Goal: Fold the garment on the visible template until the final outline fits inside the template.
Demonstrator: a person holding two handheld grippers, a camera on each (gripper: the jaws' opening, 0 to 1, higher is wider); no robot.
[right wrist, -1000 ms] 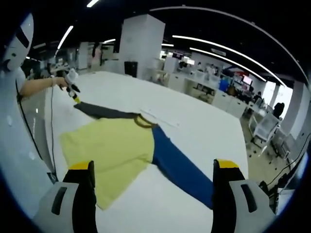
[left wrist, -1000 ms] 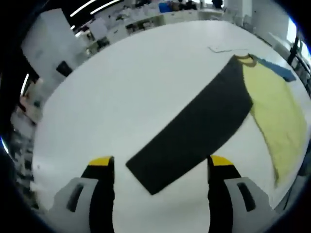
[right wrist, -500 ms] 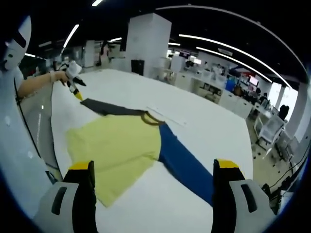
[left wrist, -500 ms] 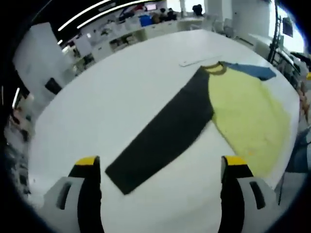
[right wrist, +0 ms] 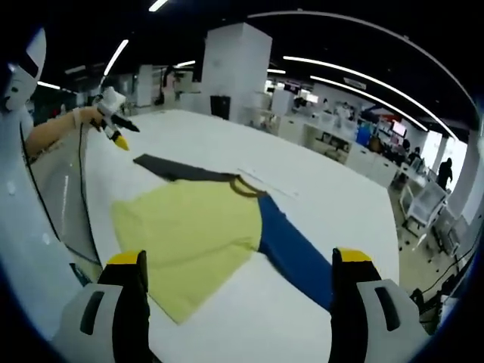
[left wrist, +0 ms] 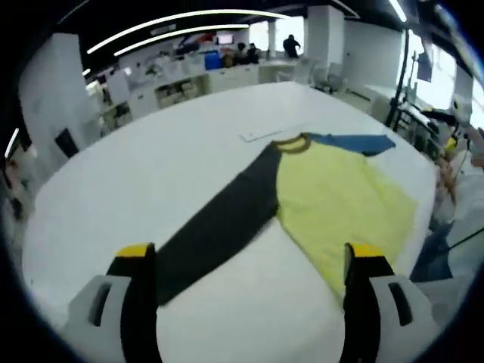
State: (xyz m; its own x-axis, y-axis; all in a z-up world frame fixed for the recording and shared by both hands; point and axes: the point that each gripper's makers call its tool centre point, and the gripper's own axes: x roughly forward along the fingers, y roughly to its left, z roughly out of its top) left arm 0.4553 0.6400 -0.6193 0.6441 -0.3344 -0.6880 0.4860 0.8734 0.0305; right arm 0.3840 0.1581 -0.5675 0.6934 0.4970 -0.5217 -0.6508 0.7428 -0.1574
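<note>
In the left gripper view my left gripper (left wrist: 247, 261) gapes wide, holding nothing, above the table (left wrist: 136, 174) where the shirt (left wrist: 333, 200) lies flat, while in the right gripper view my right gripper (right wrist: 237, 268) hangs equally spread and empty over its yellow body, blue sleeve (right wrist: 296, 255) at right.

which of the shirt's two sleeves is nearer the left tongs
The dark grey sleeve: its cuff end runs down to just beside the left tongs. The blue sleeve lies on the far side of the yellow body, toward the right tongs.

Each hand-held gripper (left wrist: 246, 261) (right wrist: 236, 265) hovers with jaws spread, apparently empty.
</note>
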